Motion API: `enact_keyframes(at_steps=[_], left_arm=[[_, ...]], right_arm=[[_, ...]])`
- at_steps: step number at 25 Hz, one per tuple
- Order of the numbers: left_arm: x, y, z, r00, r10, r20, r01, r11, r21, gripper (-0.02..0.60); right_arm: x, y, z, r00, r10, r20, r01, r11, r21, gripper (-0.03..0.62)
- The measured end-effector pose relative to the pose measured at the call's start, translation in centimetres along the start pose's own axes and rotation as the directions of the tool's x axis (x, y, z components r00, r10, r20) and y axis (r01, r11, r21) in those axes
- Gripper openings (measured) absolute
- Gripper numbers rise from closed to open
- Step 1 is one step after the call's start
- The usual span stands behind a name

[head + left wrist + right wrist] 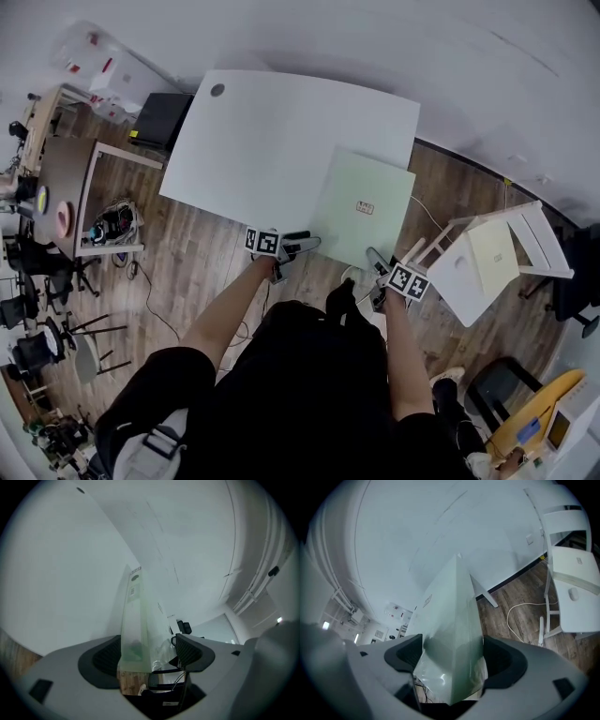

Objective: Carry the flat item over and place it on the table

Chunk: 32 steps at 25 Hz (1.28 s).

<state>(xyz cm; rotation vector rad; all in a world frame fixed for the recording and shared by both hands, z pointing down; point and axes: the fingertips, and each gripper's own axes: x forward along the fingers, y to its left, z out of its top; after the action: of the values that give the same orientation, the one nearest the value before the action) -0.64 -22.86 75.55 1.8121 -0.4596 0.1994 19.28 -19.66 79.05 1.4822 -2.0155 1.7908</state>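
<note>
**One wide open, one clamped**

The pale green board (366, 202) lies over the white table's (272, 141) 4 o'clock corner, overhanging it. At the board's 7 o'clock corner the left gripper (305, 244) gapes, the edge loose between its jaws. At 5 o'clock the right gripper (375, 261) pinches it.

1 pale green flat panel (364, 206), 1 white table (272, 141), 2 grippers (309, 244) (375, 260), 1 white chair (483, 262)

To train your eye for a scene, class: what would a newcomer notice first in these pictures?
A pale green flat panel lies across the near right corner of the white table, overhanging the wooden floor. The right claw clamps its near edge; the left claw stands open around it. A white chair sits further right.
</note>
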Motion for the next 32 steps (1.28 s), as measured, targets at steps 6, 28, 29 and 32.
enact_keyframes(at_steps=[6,28,29,32], left_arm=[[-1.8,-1.5,0.0,0.999,-0.036,0.023,0.034,0.997,0.066,0.354],[-13.2,-20.8,-4.6,0.966,-0.201,0.162,0.066,0.8,0.596,0.014],[-13.7,-21.3,-5.1,0.966,-0.186,0.179,0.044,0.801,0.597,0.013],[-14.6,-22.2,-7.2,0.971,-0.093,0.221,-0.064,0.788,0.612,0.013]], right_arm=[[-2.1,1.1,1.0,0.998,-0.017,0.056,0.022,0.995,-0.093,0.387],[-14.6,23.3,-6.0,0.892,0.125,0.435,-0.009,0.966,-0.26,0.385],[-15.1,24.0,-6.6,0.888,0.126,0.442,-0.005,0.964,-0.266,0.385],[-16.5,25.9,-8.8,0.877,0.127,0.463,0.021,0.953,-0.301,0.385]])
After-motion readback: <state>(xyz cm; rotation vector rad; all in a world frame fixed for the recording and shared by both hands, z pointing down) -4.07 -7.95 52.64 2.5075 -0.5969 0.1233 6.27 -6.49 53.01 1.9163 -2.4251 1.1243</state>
